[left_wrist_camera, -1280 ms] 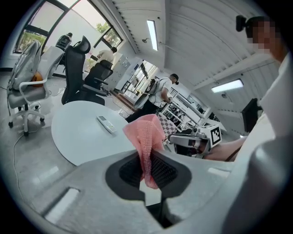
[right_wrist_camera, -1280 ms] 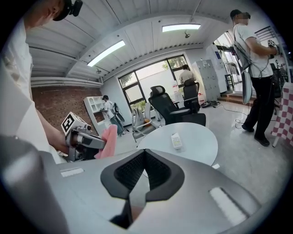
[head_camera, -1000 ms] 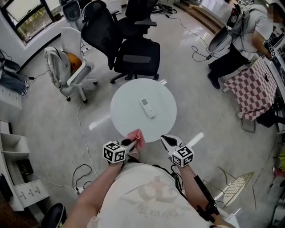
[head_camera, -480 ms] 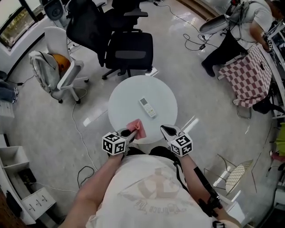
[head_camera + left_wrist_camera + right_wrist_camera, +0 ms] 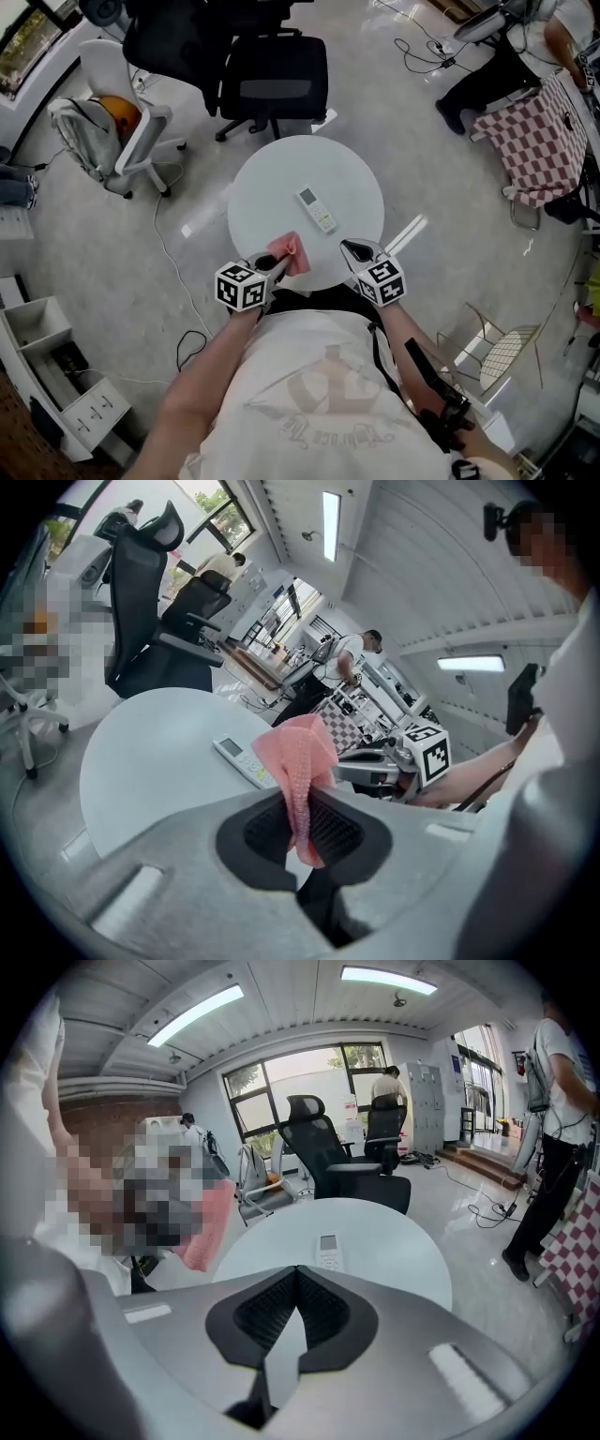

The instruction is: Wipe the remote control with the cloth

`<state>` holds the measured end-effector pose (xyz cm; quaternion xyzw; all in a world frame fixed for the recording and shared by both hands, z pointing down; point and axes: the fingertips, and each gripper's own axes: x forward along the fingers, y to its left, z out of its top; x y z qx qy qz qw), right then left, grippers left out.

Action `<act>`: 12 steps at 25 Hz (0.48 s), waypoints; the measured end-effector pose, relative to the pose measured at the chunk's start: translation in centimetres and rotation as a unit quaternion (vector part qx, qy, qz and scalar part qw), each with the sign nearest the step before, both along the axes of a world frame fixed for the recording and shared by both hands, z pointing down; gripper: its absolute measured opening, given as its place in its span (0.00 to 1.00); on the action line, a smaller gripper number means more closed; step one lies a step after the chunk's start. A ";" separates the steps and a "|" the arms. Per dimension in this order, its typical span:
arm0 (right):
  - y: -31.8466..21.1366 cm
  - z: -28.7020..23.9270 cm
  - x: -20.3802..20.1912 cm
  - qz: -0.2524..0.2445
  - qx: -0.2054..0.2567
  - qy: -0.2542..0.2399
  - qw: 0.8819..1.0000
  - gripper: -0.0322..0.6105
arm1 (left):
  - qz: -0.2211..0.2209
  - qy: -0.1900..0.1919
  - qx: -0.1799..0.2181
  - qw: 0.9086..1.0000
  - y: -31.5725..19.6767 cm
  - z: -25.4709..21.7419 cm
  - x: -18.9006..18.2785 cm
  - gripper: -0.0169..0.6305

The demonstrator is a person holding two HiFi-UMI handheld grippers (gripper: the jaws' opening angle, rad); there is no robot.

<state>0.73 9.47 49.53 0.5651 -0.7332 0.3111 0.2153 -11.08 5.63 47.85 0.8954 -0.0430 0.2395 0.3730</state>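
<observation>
Your left gripper (image 5: 273,265) has its fingers clamped on the pink cloth (image 5: 300,761). The fabric is pinched between the ribbed pads, with a bunched fold standing up ahead of the fingertips and a short tail hanging behind them. Your right gripper (image 5: 294,1279) has its fingers pressed together with nothing between them.

The remote control (image 5: 317,208) lies flat, buttons up, on the round white table (image 5: 267,183). It is beyond both sets of fingertips and touches neither. Seen along your left fingers, it shows just left of the cloth's raised fold. Seen along your right fingers, it sits almost straight ahead, a little to the right of where the tips meet.

Both grippers are held over the table's near edge, side by side and apart. The cloth is on the inner side of your left fingers, towards your right gripper. A black office chair (image 5: 277,89) stands past the table's far side, well beyond the remote control.
</observation>
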 end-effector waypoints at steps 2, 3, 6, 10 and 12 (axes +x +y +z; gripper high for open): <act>-0.4 0.9 0.2 -0.002 -0.010 -0.001 1.000 0.06 | 0.003 -0.007 -0.002 1.000 -0.2 0.1 0.6 0.05; -0.5 1.4 0.3 -0.002 -0.015 -0.001 1.000 0.06 | 0.004 -0.012 -0.003 1.000 -0.4 0.2 0.8 0.05; -0.9 3.3 0.8 -0.002 -0.036 0.003 0.999 0.06 | 0.009 -0.025 -0.004 1.000 -0.9 0.7 1.7 0.05; -1.7 5.4 1.0 0.001 -0.060 0.011 0.998 0.06 | 0.012 -0.041 -0.012 0.999 -1.7 1.5 2.3 0.05; -2.1 6.2 0.9 0.000 -0.066 0.016 0.998 0.06 | 0.013 -0.049 -0.016 0.999 -2.0 1.8 2.5 0.05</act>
